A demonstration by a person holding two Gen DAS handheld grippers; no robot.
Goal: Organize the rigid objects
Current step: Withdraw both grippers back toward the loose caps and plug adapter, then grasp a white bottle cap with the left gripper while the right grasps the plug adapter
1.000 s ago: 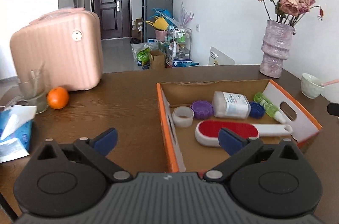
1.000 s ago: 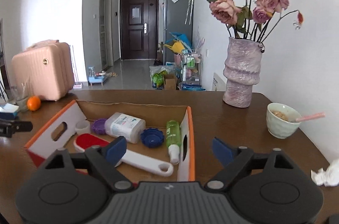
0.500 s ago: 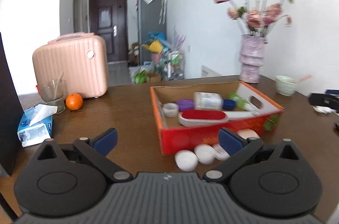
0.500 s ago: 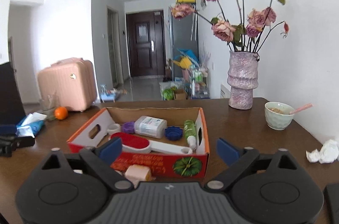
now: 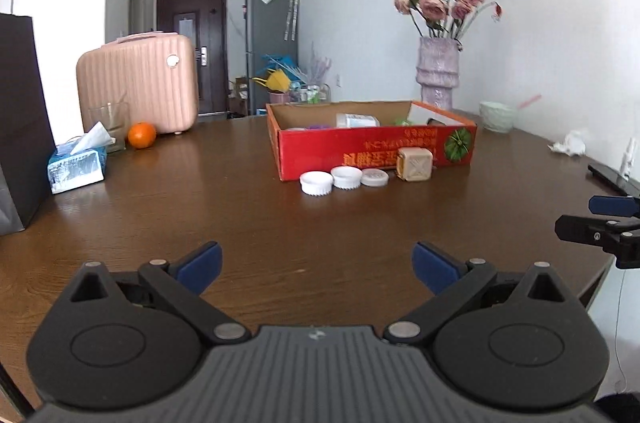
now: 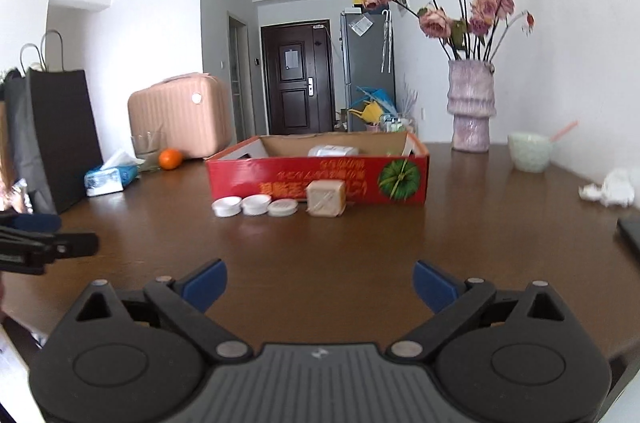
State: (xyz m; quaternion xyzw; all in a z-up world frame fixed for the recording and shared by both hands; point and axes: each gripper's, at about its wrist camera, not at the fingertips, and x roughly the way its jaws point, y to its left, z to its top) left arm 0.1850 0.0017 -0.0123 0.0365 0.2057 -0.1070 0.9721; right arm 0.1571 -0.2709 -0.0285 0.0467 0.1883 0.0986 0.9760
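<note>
A red cardboard box (image 5: 376,147) (image 6: 320,175) stands mid-table; over its rim I make out a white bottle (image 5: 357,120) and a purple lid (image 5: 320,126). In front of it lie three white lids (image 5: 346,177) (image 6: 256,204) in a row, with a tan cube (image 5: 415,164) (image 6: 326,198) on their right. My left gripper (image 5: 316,263) is open and empty, well short of the lids. My right gripper (image 6: 320,281) is also open with nothing between its fingers. Each gripper shows at the edge of the other's view: right gripper (image 5: 600,219), left gripper (image 6: 48,243).
A pink suitcase (image 5: 138,83), a glass (image 5: 108,121), an orange (image 5: 141,134), a tissue pack (image 5: 76,167) and a black paper bag (image 5: 20,119) line the left. A vase of dried roses (image 6: 471,111), a bowl (image 6: 529,151), crumpled tissue (image 6: 612,187) and a dark flat object (image 5: 612,179) sit right.
Both grippers have drawn back and down from over the box, which now sits farther off and is seen from its front side. The lids and cube came into view. The right jaws spread slightly wider.
</note>
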